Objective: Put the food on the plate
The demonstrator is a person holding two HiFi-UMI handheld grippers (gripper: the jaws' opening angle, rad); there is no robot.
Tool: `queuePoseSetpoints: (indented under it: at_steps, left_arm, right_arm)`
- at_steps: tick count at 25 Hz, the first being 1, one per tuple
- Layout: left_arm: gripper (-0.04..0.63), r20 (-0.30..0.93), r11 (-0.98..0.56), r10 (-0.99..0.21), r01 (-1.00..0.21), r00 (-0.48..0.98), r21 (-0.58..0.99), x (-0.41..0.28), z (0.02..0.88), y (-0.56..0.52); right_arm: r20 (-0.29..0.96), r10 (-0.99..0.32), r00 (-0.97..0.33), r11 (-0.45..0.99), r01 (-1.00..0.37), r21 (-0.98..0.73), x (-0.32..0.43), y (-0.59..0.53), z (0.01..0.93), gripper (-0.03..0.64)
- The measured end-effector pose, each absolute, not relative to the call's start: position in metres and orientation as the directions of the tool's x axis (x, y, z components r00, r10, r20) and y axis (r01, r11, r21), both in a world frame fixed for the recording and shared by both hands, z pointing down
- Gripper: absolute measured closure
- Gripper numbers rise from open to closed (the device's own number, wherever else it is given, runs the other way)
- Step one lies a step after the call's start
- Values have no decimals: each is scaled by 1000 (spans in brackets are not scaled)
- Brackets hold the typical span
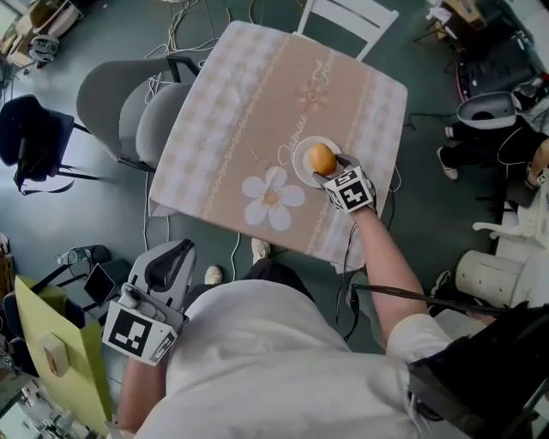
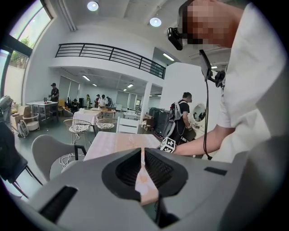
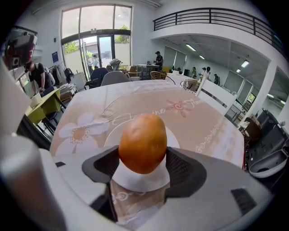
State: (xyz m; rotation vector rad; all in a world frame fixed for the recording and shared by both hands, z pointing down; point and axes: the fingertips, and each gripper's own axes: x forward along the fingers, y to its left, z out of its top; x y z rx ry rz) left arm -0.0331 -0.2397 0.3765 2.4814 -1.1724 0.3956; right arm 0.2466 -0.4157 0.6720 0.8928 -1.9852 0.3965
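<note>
Open hall, grey floor; square worktop (image 1: 257, 103) under a beige flowered cloth (image 1: 270, 197) occupies the upper centre of the head view. Plate (image 1: 299, 163), small and white, sits right of centre on the worktop, near its right edge. Food (image 3: 142, 143), one egg-shaped, orange-brown piece with a matte skin, is directly over the plate, upright between the jaws of the right gripper (image 1: 327, 172). The jaws are clenched on its two flanks at about mid-height. Whether its base touches the plate cannot be told. Judged light and firm enough to keep its shape under the pads; the rounded sides give little seating, so it could roll or slip if pressure is uneven, and a hard squeeze may mark it. The widest band is the sound place to hold. Left gripper (image 1: 167, 264) hangs at the lower left of the head view, off the worktop and well apart from the plate, jaws closed together on nothing. Worktop around the plate is bare, with free room to the left and top of frame. The right edge is close to the plate, so any withdrawal is best made straight back toward the person. Grey chair (image 1: 120, 103) stands at the left edge, white chair (image 1: 347, 17) at the far edge; neither obstructs.
</note>
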Motion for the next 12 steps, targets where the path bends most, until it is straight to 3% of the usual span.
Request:
queuePoseSetpoints:
  at_steps: [12]
  left_arm:
    - [583,376,-610,-681,-771,628,183,-24,377,-255]
  right_arm:
    - [829,-435,-351,689,-722,55,247,-416,678,282]
